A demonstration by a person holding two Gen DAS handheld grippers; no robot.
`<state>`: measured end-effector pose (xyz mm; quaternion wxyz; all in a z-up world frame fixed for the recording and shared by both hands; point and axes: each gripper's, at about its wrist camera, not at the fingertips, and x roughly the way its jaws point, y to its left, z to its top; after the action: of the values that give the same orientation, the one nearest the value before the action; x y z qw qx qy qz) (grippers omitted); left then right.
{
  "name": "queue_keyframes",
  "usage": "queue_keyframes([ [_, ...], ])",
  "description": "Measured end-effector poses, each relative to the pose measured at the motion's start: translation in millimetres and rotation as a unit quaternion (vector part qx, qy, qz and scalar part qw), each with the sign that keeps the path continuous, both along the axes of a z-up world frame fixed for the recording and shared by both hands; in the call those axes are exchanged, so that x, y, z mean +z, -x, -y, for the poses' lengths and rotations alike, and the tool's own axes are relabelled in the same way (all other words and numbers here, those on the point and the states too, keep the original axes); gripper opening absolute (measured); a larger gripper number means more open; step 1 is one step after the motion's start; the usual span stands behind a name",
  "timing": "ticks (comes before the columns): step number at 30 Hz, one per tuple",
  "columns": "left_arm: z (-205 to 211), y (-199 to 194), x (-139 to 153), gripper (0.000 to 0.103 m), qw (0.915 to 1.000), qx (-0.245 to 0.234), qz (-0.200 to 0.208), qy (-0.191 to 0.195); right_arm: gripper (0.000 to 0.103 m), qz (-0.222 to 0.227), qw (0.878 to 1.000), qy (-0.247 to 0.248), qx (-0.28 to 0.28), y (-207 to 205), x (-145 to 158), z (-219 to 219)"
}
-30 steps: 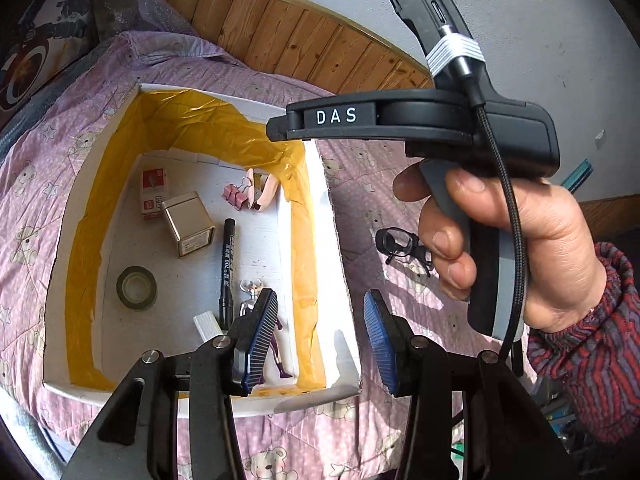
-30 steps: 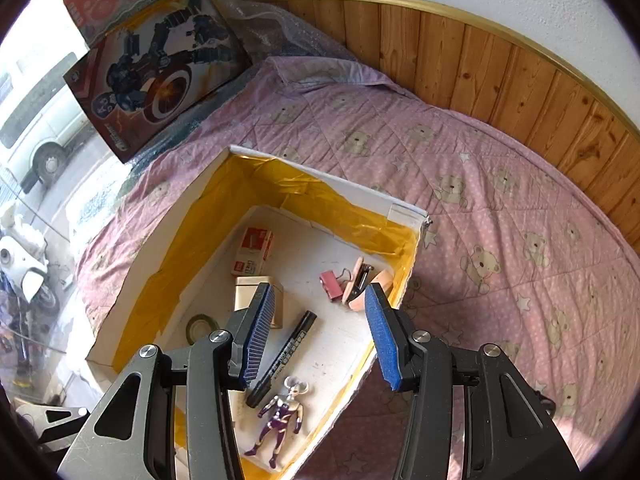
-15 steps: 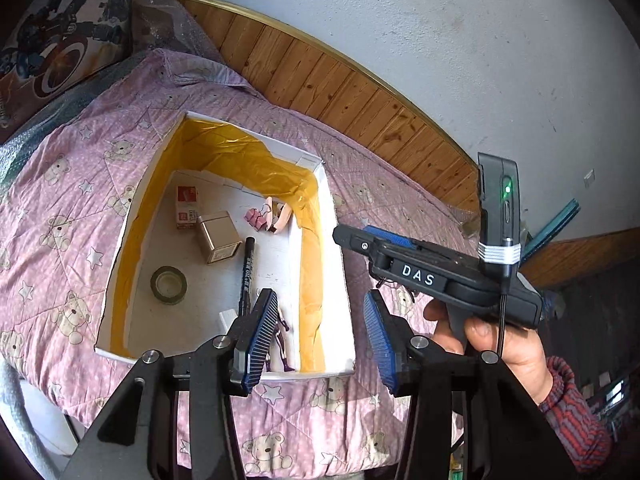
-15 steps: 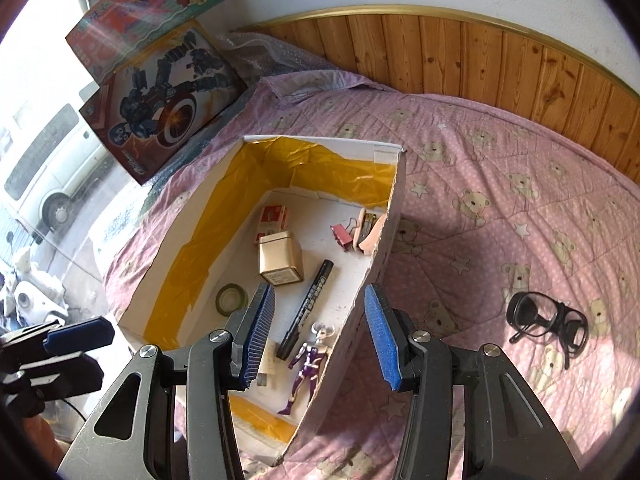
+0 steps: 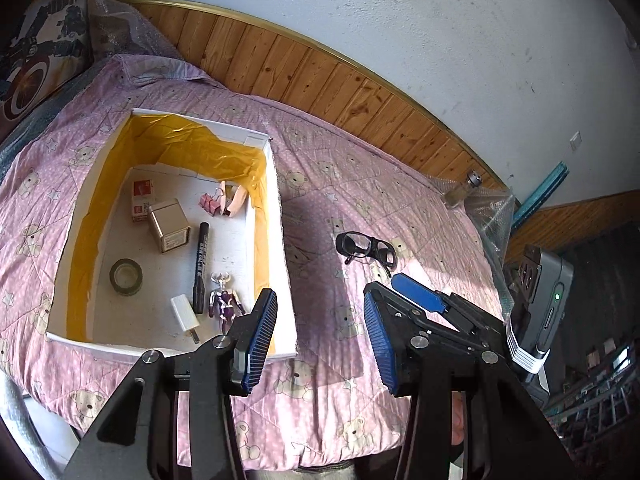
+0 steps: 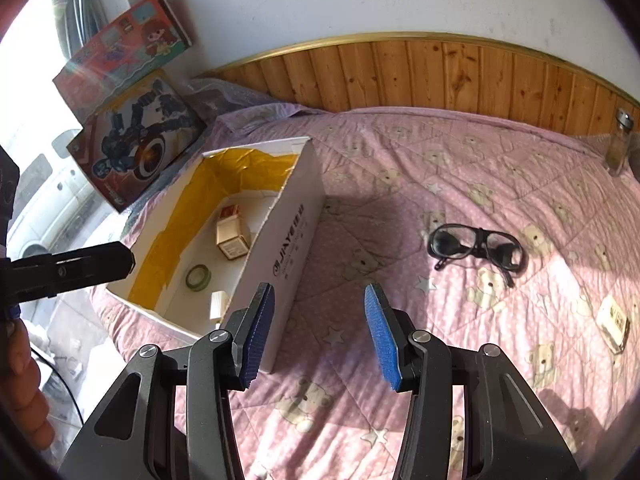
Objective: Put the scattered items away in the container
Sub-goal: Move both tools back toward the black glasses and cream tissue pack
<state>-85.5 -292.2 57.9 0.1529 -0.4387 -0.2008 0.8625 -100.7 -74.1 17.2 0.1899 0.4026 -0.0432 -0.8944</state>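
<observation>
A white cardboard box (image 5: 280, 240) lined with yellow tape sits on the pink quilt. It holds a marker (image 5: 201, 264), a purple figure (image 5: 225, 305), a tape roll (image 5: 126, 277), a tan carton (image 5: 169, 225), a white charger (image 5: 185, 314) and pink clips (image 5: 211, 203). Black glasses (image 5: 366, 249) lie on the quilt right of the box (image 6: 296, 216), also seen ahead of my right gripper (image 6: 320, 332) as glasses (image 6: 476, 248). A small cream item (image 6: 612, 322) lies further right. My left gripper (image 5: 320, 320) hovers open over the box's near right corner. Both grippers hold nothing.
A glass jar (image 6: 619, 142) stands by the wooden wall panel at the far right. Toy boxes (image 6: 136, 148) lean against the wall behind the container. Bubble wrap (image 5: 486, 208) lies at the quilt's right edge. A hand (image 6: 24, 380) holds the left gripper at the left edge.
Both grippers have pulled back and up from the box. The right one swung rightwards, so the glasses and open quilt now lie ahead of it. Both stayed open.
</observation>
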Motion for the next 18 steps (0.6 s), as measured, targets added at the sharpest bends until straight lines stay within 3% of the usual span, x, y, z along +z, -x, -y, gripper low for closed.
queue_keyframes([
  [10,-59.3,22.8,-11.0,0.047,0.9979,-0.055,0.012,0.032,0.05,0.028,0.991,0.044,-0.124,-35.2,-33.4,-103.5],
  [18,-127.1,63.9,-27.9,0.047,0.9882,-0.124,0.012,0.09,0.05,0.028,0.963,0.061,-0.261,-48.9,-50.3,-206.8],
])
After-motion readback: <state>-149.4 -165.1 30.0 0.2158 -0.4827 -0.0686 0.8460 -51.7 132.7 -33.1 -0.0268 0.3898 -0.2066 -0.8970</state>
